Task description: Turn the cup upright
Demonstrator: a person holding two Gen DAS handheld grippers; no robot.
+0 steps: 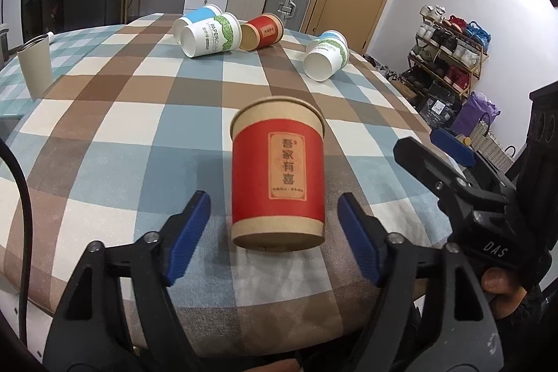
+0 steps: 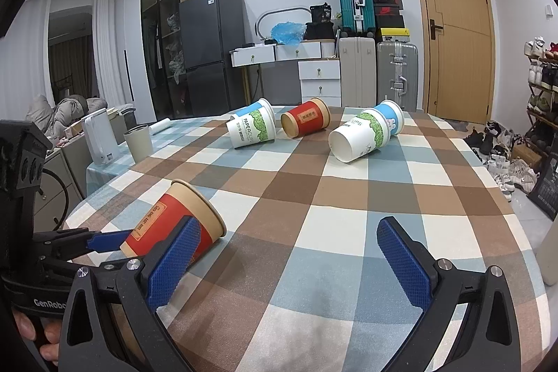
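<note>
- The red cup [image 1: 278, 176] stood between the two blue pads of the left tool [image 1: 275, 236], rim uppermost in the left wrist view; in the right wrist view the same red cup [image 2: 174, 218] leaned over, its rim tipped to the right, low over the near edge of the worktop [image 2: 314, 197].
- Whether its base touched the checked cloth could not be told.
- The left tool was spread wide, with a gap showing on both sides of the cup and neither pad touching it.
- The right tool [image 2: 289, 260] hung just beside it, jaws wide apart and holding nothing.
- Well apart, at the far side, a second red cup [image 2: 305, 122] lay on its side.
- A green-patterned paper cup [image 2: 251, 128] lay to its left and another green-patterned cup [image 2: 359, 136] to its right, both on their sides.
- A grey tumbler [image 2: 138, 142] stood upright at the left edge.
</note>
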